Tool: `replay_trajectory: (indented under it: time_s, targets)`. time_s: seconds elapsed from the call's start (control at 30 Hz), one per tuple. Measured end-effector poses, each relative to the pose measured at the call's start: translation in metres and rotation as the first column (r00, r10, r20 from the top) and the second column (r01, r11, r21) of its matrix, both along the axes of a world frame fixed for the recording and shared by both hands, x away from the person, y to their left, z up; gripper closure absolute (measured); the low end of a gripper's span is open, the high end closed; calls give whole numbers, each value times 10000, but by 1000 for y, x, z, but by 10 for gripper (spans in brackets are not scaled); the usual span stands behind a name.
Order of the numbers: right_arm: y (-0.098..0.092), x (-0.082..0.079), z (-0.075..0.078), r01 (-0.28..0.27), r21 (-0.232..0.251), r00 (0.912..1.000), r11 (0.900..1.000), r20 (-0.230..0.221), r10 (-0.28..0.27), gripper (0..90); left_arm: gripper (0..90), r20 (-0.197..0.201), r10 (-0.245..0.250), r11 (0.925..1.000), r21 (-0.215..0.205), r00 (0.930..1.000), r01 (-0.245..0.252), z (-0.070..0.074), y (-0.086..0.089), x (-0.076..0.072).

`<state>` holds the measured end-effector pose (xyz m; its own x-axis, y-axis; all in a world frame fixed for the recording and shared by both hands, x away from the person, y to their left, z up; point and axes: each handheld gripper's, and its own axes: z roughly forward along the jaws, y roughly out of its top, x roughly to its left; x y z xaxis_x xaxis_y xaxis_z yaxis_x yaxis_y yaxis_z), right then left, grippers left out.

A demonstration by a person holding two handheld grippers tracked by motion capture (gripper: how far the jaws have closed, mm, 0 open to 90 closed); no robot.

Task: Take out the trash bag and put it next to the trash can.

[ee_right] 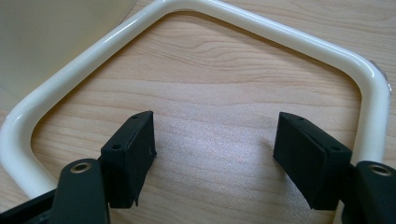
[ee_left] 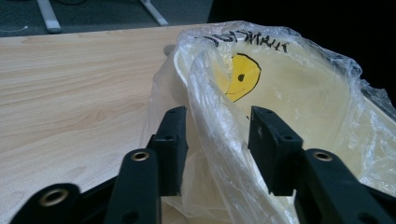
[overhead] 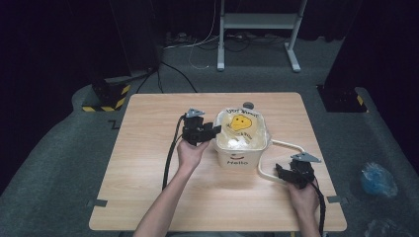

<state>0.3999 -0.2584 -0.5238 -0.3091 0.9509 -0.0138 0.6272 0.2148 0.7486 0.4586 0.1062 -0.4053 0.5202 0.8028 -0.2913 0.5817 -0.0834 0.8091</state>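
Gripper work in the high view: one left gripper [overhead: 213, 130] sits mid-frame at the left rim of one cream bucket [overhead: 240, 159] lined with one clear plastic bag [overhead: 258, 129] bearing a yellow smiley, and one right gripper [overhead: 280, 173] lies at lower right beside the bucket's white handle [overhead: 286, 144], which rests flat on the pale wood desk [overhead: 148, 148]. Grey carpet floor [overhead: 49, 163] surrounds the desk; a white metal stand [overhead: 257, 29] is at the top, and a blue bundle [overhead: 378, 178] lies at far right.

Left gripper view: the left gripper's [ee_left: 217, 135] jaws straddle a fold of the bag [ee_left: 215, 130] over the bucket rim without visibly pressing it, so it reads as released.

Right gripper view: the right gripper [ee_right: 215, 135] is released, its jaws wide over bare desk [ee_right: 215, 93] inside the handle loop [ee_right: 261, 32].
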Motion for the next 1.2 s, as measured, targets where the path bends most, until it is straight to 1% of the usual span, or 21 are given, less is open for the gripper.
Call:
replay_trajectory:
  time_s: [0.07, 0.23, 0.37, 0.43, 0.47, 0.57, 0.73, 0.77, 0.9, 1.03, 1.2]
  targets:
    - [0, 0, 0, 23, 13, 10000, 10000, -12, -23, 289, 616, -5, -17, 10000, -75, 10000, 17, 1, 0, 0]
    - [0, 0, 0, 28, 7, 10000, 10000, -28, -28, 288, 696, -72, -37, 9999, 107, 10000, 38, 1, 1, 0]
    - [0, -1, 0, 40, 5, 10000, 10000, -34, -40, 288, 751, -40, -6, 10000, -20, 10000, 6, 2, 1, -1]
    - [0, -1, 0, 27, -6, 10000, 10000, -30, -27, 288, 774, -14, -35, 10000, 40, 10000, 35, 3, 0, -1]
    - [0, -1, 0, 41, 5, 10000, 10000, -33, -41, 288, 780, 20, -43, 10000, 87, 10000, 43, 3, 0, -1]
    - [0, -1, 0, 42, 6, 10000, 10000, -34, -42, 288, 801, 40, -26, 10000, 44, 10000, 26, 4, 0, -2]
    - [0, 0, 0, 43, 2, 10000, 10000, -17, -43, 288, 832, 239, 3, 9999, 145, 9997, -7, 6, -1, -3]
    - [0, -1, 0, 43, -9, 10000, 10000, -38, -43, 288, 835, 266, -16, 9997, 240, 9996, 10, 8, -1, -3]
    - [1, -1, 0, 68, -4, 10000, 10000, -26, -68, 290, 857, 379, -66, 9995, 304, 9993, 55, 13, -2, -3]
    - [1, -1, 0, 83, 15, 10000, 10000, -46, -83, 289, 874, 393, -161, 9992, 381, 9991, 146, 16, -5, -2]
    - [0, 0, 0, 60, 15, 10000, 10000, -16, -60, 288, 880, 433, -202, 9994, 276, 9989, 191, 17, -5, -1]
